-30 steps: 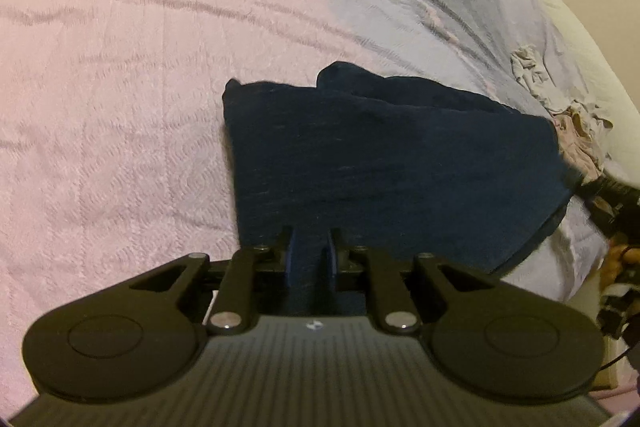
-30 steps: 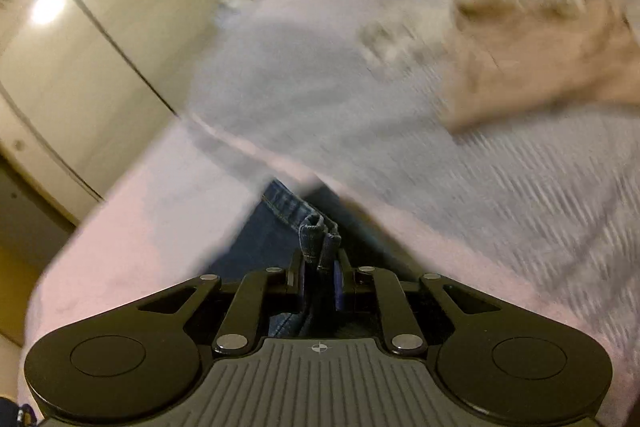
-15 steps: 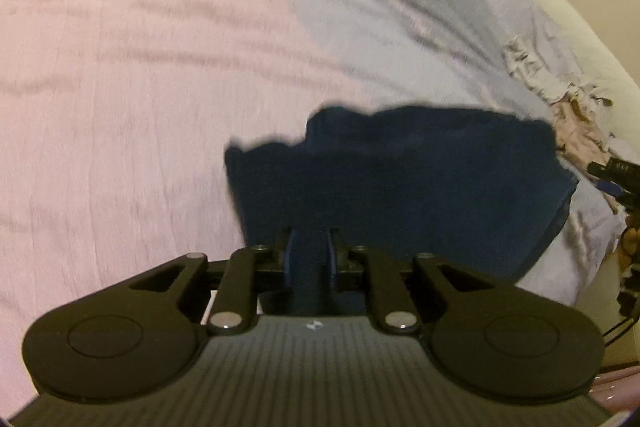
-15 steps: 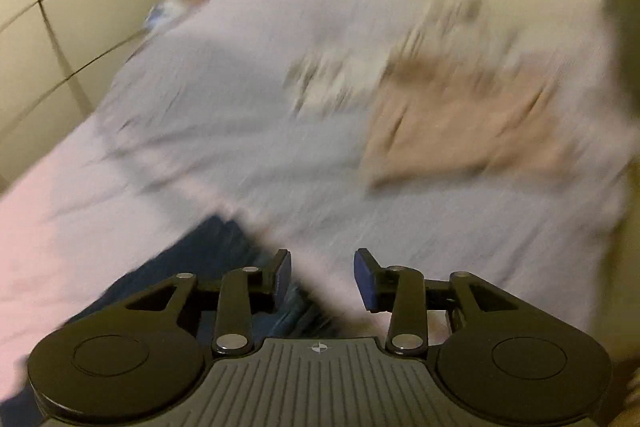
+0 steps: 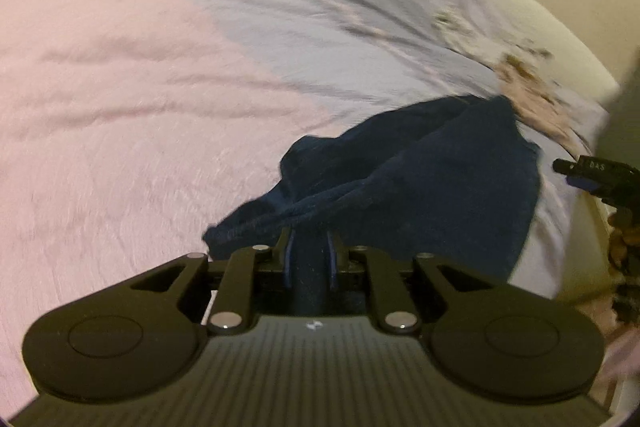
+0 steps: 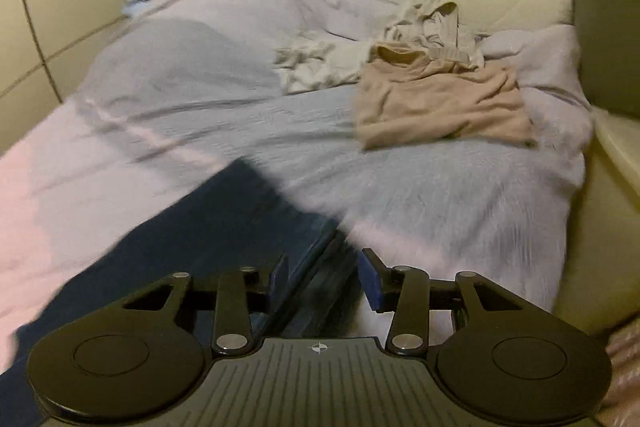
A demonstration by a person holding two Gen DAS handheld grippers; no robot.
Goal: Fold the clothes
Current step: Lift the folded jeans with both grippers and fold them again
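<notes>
On a bed with a pink and pale lilac cover (image 5: pixel 120 75), a dark navy garment (image 5: pixel 420 179) lay bunched in the lower centre of the left wrist view. The left gripper (image 5: pixel 309 255) sat at the bottom centre, its two fingers drawn narrow and pinching a fold of the navy cloth, which rose in a ridge from the pinch toward the upper right. At the right edge of that view, the black tip of the right gripper (image 5: pixel 592 173) showed just past the garment's edge.

In the right wrist view, the right gripper (image 6: pixel 326 273) was at the bottom centre, its jaws opening; the navy garment's edge (image 6: pixel 224 227) lay loose between the blue pads, neither pressing on it. Farther up the bed, in the upper right, a beige top (image 6: pixel 440 103) lay crumpled beside pale rumpled clothes (image 6: pixel 312 65).
</notes>
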